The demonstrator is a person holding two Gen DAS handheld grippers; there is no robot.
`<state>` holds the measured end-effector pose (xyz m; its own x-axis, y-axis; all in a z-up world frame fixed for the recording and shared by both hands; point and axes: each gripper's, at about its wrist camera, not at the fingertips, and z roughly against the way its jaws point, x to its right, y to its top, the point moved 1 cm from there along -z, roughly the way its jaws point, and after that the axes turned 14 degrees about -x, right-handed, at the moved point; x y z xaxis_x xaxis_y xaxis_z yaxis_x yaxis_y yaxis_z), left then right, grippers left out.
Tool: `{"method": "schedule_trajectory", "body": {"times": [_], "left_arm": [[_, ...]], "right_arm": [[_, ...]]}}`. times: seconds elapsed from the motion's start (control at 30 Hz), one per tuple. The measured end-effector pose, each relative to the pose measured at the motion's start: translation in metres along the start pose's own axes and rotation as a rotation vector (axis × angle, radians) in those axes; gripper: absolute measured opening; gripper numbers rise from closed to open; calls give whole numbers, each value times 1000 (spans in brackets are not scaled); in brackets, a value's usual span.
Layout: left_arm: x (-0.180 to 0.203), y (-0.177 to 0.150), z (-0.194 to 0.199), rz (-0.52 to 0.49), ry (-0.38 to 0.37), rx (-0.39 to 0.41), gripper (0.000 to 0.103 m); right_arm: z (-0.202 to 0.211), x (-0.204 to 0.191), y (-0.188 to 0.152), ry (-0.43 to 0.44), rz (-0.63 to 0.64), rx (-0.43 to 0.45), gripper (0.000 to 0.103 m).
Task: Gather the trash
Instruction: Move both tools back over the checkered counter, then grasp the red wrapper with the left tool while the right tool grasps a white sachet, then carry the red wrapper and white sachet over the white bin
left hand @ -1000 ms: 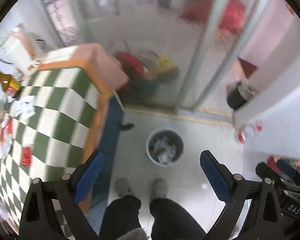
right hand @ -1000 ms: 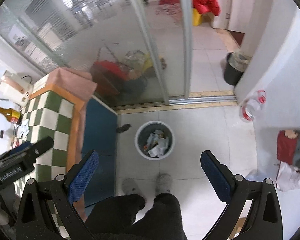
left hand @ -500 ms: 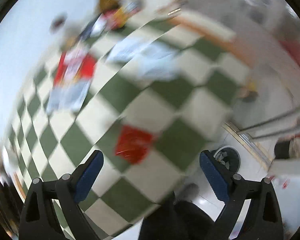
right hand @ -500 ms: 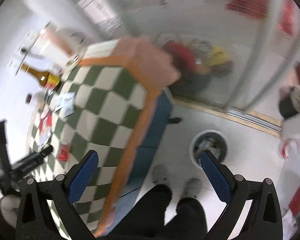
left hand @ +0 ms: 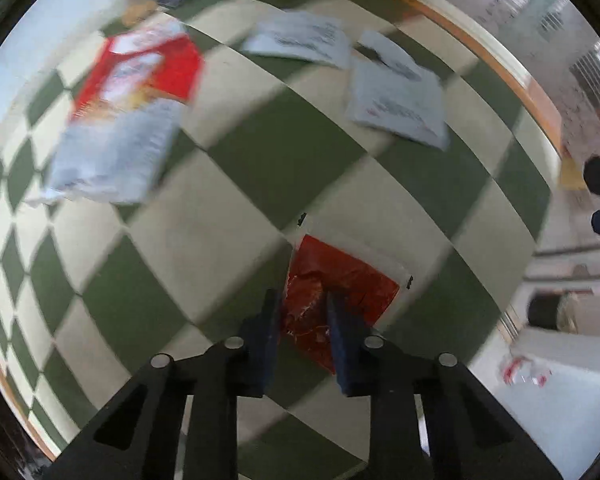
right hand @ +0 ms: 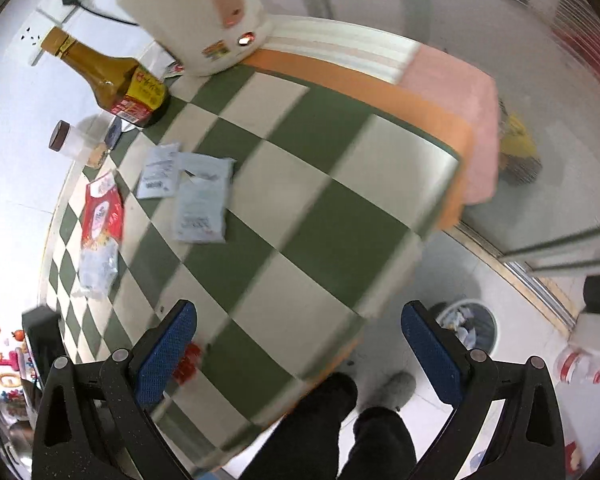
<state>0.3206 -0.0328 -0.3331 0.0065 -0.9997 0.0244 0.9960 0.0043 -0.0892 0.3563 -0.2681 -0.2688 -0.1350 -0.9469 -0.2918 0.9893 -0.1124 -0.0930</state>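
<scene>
A small red wrapper point(left hand: 356, 284) lies on the green-and-white checkered tablecloth point(left hand: 220, 220). My left gripper point(left hand: 303, 300) points straight down on it, its jaws closing. The near part of the wrapper is crumpled up between the blue pads. In the right wrist view the same red wrapper point(right hand: 186, 362) shows beside the left finger of my right gripper point(right hand: 298, 312). That gripper hangs open and holds nothing, above the table's near edge. A grey trash bin point(right hand: 488, 320) with paper in it stands on the floor to the right.
A red-and-white packet point(left hand: 132, 112) and two white sachets point(left hand: 396, 104) point(left hand: 300, 36) lie farther up the cloth. A brown bottle point(right hand: 112, 76), a small jar point(right hand: 76, 144) and a kettle point(right hand: 196, 12) stand at the far end. The person's legs point(right hand: 340, 420) are by the table.
Both grippers swung from above the floor bin to over the table. The left one dropped onto the red wrapper and its jaws went from wide to nearly together.
</scene>
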Motion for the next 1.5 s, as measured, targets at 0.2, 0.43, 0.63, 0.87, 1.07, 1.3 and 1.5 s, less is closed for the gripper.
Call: {"method": "schedule_trajectory", "body": {"times": [0.2, 0.43, 0.63, 0.87, 1.07, 1.3, 1.5], "left_arm": [[-43, 22, 4, 104, 86, 58, 18], [-57, 33, -2, 120, 92, 67, 18], [-48, 36, -2, 108, 96, 70, 18], [-39, 43, 24, 80, 132, 113, 16], [-21, 29, 61, 59, 136, 177, 15], [6, 22, 106, -12, 116, 247, 15], [78, 11, 128, -170, 73, 289, 15]], "right_arm": [[-37, -53, 54, -26, 21, -34, 103], [-87, -101, 72, -190, 72, -65, 70], [-103, -108, 66, -327, 119, 30, 16], [-98, -82, 60, -254, 92, 71, 6], [-63, -60, 41, -182, 84, 144, 6], [-2, -15, 3, -85, 37, 242, 5], [42, 62, -53, -43, -103, 308, 5]]}}
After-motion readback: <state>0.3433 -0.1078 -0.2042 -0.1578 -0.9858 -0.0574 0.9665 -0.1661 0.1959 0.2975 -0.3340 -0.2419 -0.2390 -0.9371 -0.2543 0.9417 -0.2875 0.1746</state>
